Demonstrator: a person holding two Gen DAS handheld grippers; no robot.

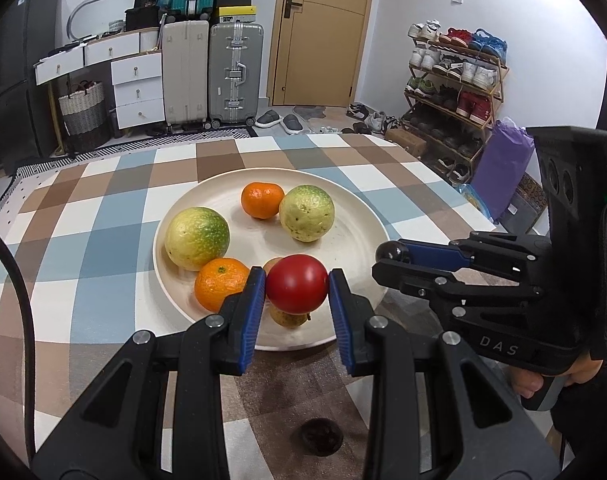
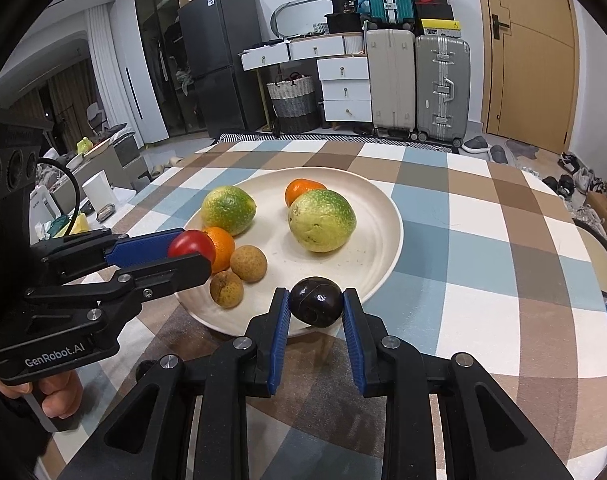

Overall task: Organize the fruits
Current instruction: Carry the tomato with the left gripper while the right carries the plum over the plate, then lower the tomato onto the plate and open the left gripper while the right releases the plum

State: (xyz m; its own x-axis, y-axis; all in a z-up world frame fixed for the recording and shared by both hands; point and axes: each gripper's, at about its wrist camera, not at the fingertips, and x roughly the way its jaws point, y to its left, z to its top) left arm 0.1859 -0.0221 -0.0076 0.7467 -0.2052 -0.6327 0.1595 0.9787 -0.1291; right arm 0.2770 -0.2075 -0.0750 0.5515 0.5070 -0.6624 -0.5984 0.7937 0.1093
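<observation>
A cream plate (image 1: 355,240) (image 2: 379,240) on the checked table holds two green-yellow citrus fruits (image 1: 196,238) (image 1: 306,213), two oranges (image 1: 262,200) (image 1: 219,283) and two small brown fruits (image 2: 248,263) (image 2: 226,289). My left gripper (image 1: 297,285) is shut on a red tomato (image 1: 297,284) above the plate's near edge; it also shows in the right wrist view (image 2: 191,246). My right gripper (image 2: 315,302) is shut on a dark purple round fruit (image 2: 315,301) over the plate's near right rim; the fruit also shows in the left wrist view (image 1: 389,251).
A dark round fruit (image 1: 320,436) lies on the table below my left gripper. The checked tablecloth (image 2: 483,240) stretches to the right of the plate. Suitcases (image 1: 235,72), drawers (image 1: 137,88) and a shoe rack (image 1: 455,88) stand beyond the table.
</observation>
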